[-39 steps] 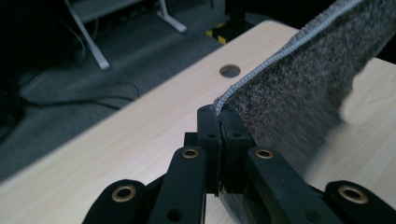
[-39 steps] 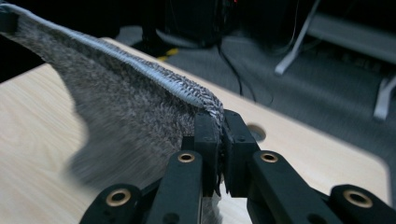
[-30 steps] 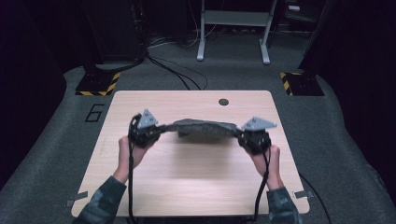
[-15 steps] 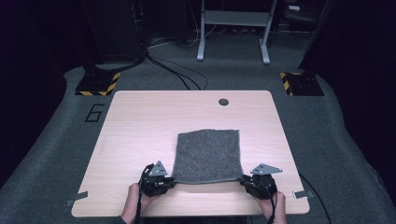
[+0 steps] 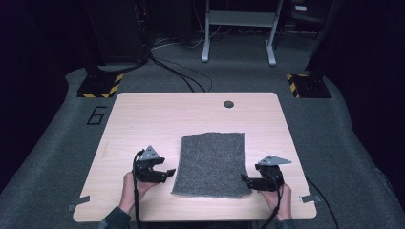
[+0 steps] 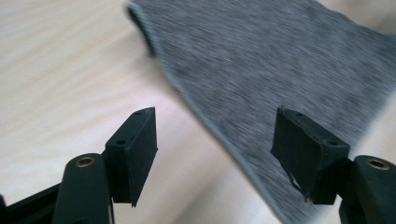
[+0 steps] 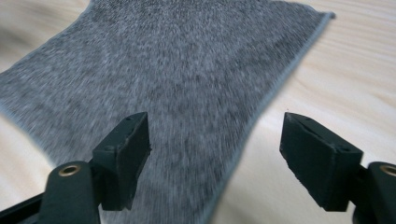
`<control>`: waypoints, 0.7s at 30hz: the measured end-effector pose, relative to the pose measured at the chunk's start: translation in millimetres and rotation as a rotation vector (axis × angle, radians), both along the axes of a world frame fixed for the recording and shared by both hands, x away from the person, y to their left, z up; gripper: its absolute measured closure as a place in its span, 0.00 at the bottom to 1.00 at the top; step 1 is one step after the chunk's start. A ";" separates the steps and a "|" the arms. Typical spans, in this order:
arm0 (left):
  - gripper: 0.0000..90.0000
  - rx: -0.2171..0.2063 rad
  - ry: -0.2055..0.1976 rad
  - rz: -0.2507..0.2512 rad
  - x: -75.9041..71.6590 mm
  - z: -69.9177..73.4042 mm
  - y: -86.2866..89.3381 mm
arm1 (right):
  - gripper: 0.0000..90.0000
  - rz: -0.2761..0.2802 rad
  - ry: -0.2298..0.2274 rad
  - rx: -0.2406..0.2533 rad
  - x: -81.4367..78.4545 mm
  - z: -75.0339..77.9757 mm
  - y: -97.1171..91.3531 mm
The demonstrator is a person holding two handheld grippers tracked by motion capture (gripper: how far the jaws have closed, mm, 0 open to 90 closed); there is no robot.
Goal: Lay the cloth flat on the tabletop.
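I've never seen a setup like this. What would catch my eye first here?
A grey cloth lies flat toward the near edge of a pale wooden table. At either near corner of it a person holds a black hand-held gripper, the left hand-held gripper and the right hand-held gripper. Both have just been opening; their jaws stand apart, nothing pinched between them.
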State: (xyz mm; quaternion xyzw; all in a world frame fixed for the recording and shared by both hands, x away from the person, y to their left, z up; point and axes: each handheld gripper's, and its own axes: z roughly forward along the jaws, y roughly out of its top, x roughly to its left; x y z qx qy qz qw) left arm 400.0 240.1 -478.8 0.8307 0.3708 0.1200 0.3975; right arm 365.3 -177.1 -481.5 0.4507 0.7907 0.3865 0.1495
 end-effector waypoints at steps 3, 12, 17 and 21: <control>0.34 -0.013 0.038 0.029 16.9 -6.3 1.1 | 0.19 0.009 0.013 -0.026 16.2 -5.6 18.4; 0.41 0.022 0.081 0.006 45.1 -10.2 -32.2 | 0.18 0.045 0.051 -0.100 35.4 -25.1 60.0; 0.63 0.046 0.121 -0.044 49.7 -21.9 -55.6 | 0.25 0.050 0.073 -0.115 31.2 -32.7 58.1; 0.83 0.045 0.141 -0.075 43.9 -30.9 -62.4 | 0.33 0.049 0.060 -0.123 24.6 -33.8 53.8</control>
